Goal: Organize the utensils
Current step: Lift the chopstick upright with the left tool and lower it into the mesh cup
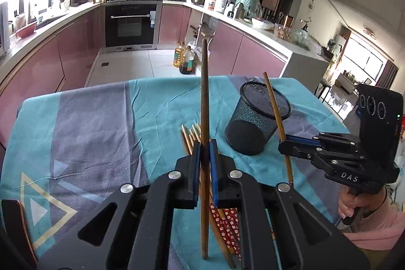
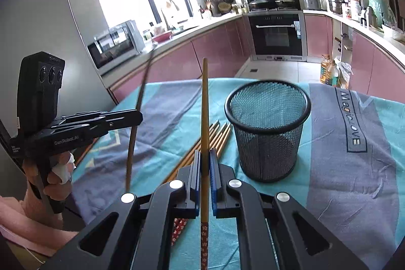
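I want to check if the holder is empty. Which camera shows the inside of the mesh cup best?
The right wrist view: the mesh cup opens toward the camera and looks empty. The left wrist view shows the mesh cup more from the side.

Both handheld grippers are matte black with blue-lined fingers and round silver pivot screws. The right gripper [image 1: 282, 143] carries white "DAS" lettering and a camera block with three lenses and a green light. The left gripper [image 2: 138, 118] reads "GenRobot.AI". Pink sleeves cover both wrists; a white bandage wraps one left-hand [image 2: 54, 176] finger.
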